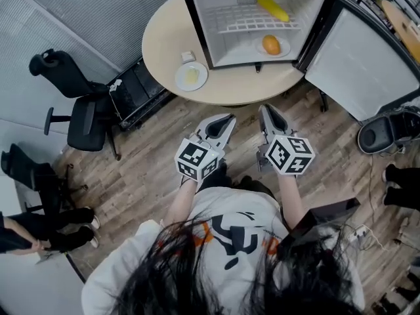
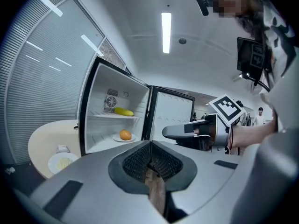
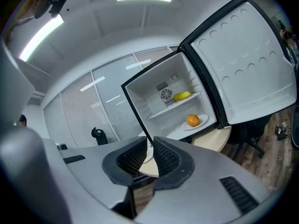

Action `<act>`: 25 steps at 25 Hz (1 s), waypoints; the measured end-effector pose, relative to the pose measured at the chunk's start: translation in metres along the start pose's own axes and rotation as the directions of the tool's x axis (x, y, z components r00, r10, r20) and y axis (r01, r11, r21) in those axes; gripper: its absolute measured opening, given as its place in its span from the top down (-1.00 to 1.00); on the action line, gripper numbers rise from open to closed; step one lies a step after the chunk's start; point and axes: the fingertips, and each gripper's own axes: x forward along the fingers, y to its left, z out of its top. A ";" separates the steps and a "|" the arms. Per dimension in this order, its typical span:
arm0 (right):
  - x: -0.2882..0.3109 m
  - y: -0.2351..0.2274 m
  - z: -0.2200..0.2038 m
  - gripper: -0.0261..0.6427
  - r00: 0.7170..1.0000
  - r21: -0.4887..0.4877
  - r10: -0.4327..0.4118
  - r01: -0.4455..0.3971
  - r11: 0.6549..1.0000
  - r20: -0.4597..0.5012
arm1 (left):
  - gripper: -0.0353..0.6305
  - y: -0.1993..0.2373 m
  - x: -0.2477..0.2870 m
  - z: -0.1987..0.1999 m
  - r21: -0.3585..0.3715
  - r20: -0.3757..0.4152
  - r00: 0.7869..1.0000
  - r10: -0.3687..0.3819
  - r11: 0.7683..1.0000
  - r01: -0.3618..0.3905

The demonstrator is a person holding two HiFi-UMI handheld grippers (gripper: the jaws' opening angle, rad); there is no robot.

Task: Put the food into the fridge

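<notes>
My left gripper [image 1: 226,118] has its fingers pressed together with nothing between them; in its own view the ribbed pads meet along one seam. My right gripper [image 1: 266,110] is closed too, tips touching and only a sliver of gap lower down (empty, just the table edge seen through it). Both are held low in front of the person's chest, side by side and near each other, marker cubes toward the body. Their noses point to 12 o'clock at the open fridge [image 1: 197,18] standing on the round table [image 1: 161,41]. Neither touches anything.

Outside the fridge, a pale portion of food sits on a white plate [image 1: 191,76] on the table. It is at about 11 o'clock from the left gripper, well apart from it and just beside the fridge's left wall. Inside, an orange [image 1: 271,44] lies on a small dish [image 1: 285,48] on the fridge floor, and a long yellow piece [image 1: 272,7] lies on the wire shelf above. The door [image 1: 361,64] hangs open at 2 o'clock.
</notes>
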 end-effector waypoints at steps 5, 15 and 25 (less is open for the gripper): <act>-0.029 -0.006 -0.011 0.77 1.000 0.002 0.000 0.000 1.000 -0.013 | 0.86 -0.029 -0.004 -0.015 -0.012 -0.020 1.000 0.000 1.000 0.000; -0.062 -0.006 -0.027 0.77 0.999 -0.024 0.014 -0.015 1.000 -0.036 | 0.86 -0.062 -0.014 -0.028 -0.015 -0.019 1.000 0.008 1.000 -0.009; -0.066 0.001 -0.034 0.77 0.997 -0.050 0.038 -0.042 0.998 -0.061 | 0.86 -0.067 -0.019 -0.031 -0.015 -0.012 1.000 0.027 1.000 -0.027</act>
